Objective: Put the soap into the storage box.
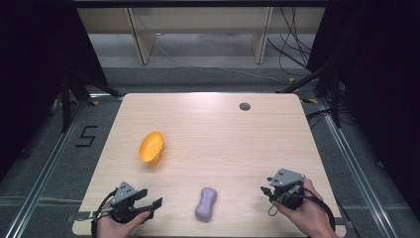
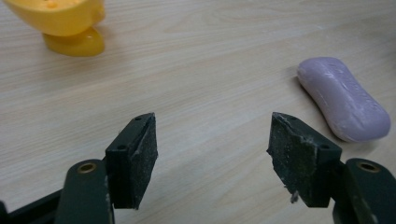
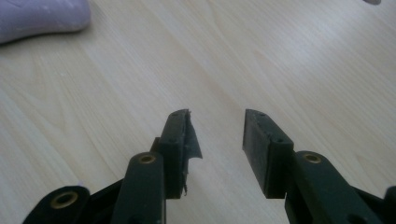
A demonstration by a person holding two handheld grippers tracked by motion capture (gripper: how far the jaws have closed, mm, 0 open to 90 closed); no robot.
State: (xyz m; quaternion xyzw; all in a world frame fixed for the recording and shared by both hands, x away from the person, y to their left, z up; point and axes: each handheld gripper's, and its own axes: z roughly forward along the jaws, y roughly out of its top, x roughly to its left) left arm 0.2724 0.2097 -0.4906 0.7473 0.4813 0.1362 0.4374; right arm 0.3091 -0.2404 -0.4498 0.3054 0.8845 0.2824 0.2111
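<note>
Right now your left tongs (image 2: 212,154) stand wide apart and empty, the purple soap (image 2: 343,98) lying flat just ahead to their right; your right tongs (image 3: 217,149), parted too, wait beyond it, leaving room to approach.

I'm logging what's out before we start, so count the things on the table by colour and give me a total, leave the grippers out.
Orange: 1, the orange dish, standing toward the left of the table.
Purple: 1, the purple soap bar, lying near the front edge.
Total: 2
</note>
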